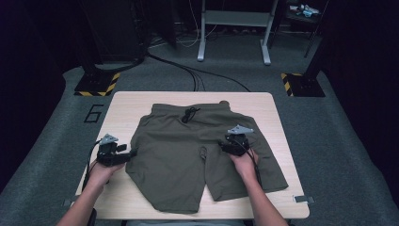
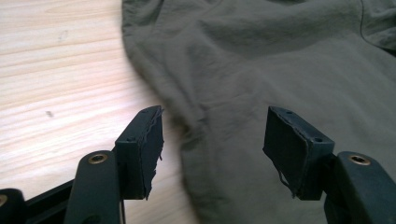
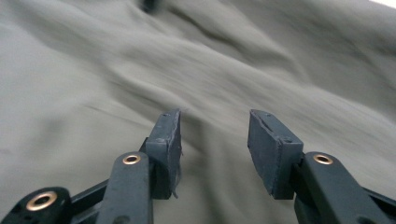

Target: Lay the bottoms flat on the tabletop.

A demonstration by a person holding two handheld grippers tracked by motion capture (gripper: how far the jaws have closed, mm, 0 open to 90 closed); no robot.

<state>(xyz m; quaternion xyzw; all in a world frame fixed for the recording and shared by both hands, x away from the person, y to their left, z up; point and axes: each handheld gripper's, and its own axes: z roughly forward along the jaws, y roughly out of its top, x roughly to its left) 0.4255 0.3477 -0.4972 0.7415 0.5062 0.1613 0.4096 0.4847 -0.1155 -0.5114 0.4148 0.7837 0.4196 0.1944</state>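
On the pale wooden table (image 1: 122, 101) a pair of olive-green shorts (image 1: 188, 155) lies spread flat, waistband toward the far edge, both legs pointing back at me. A black drawstring (image 1: 189, 114) sits coiled just below the middle of the waistband. The leg on my right runs out to near the table's right edge; the leg on my left ends close to the near edge.

My left gripper (image 1: 131, 153) is at the outer side seam of the left leg, pointing across the table toward the cloth. From the left gripper view, its jaws stand wide apart with the hem edge of the shorts (image 2: 261, 60) lying between and beyond them. One pad is over bare wood (image 2: 56, 84), the other over fabric. The pads do not press on anything; nothing is gripped.

My right gripper (image 1: 225, 145) rests over the right leg, not far from the crotch seam, with my right hand (image 1: 244, 165) behind it. The right gripper view is blurred, with fabric (image 3: 140, 60) across the whole frame. Its jaws stand partly apart, narrower than the left's, over a shallow crease. Whether the tips touch the cloth I cannot tell; no fold is pinched between the pads.

Both grey three-cornered plates show on top of the grippers in the high view.
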